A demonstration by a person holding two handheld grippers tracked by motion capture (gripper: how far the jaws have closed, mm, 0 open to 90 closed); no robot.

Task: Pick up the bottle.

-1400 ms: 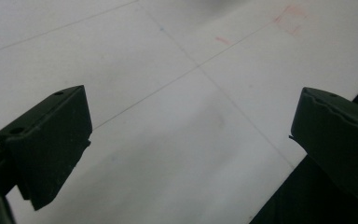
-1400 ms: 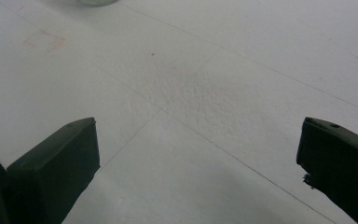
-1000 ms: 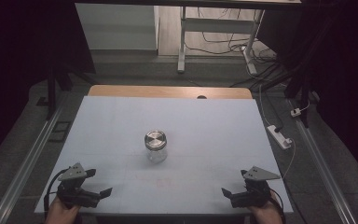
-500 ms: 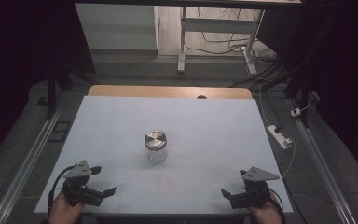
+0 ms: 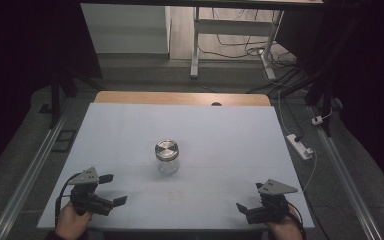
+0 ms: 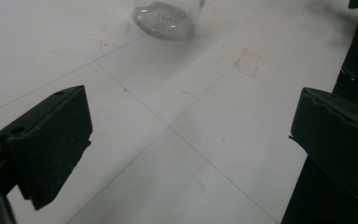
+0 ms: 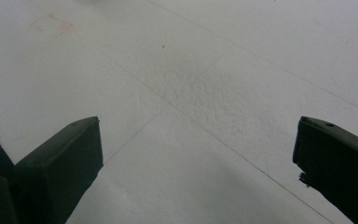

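Desk (image 5: 130, 125): white sheet over a wooden top, wood strip showing at the 12 o'clock edge; thin seam lines cross the sheet, and faint red pencil marks (image 6: 247, 63) sit near the middle. Glass jar (image 5: 167, 156) with a metal screw lid stands upright at desk centre, well apart from both tongs. Left tongs (image 5: 111, 189) at about 8 o'clock from the jar, near the front edge, held in the person's left hand (image 5: 70, 222); jaws wide apart, nothing between them, pointing toward 2 o'clock. In the left gripper view the jar's base (image 6: 165, 21) sits at 12 o'clock, beyond the jaws, no contact. Right tongs (image 5: 250, 202) at about 4 o'clock from the jar, close to the front edge, in the right hand (image 5: 285, 231); jaws also spread wide and empty, bare sheet (image 7: 191, 93) between them in the right gripper view. White power strip (image 5: 300, 146) on the floor beside the desk's 3 o'clock edge, its cable trailing.
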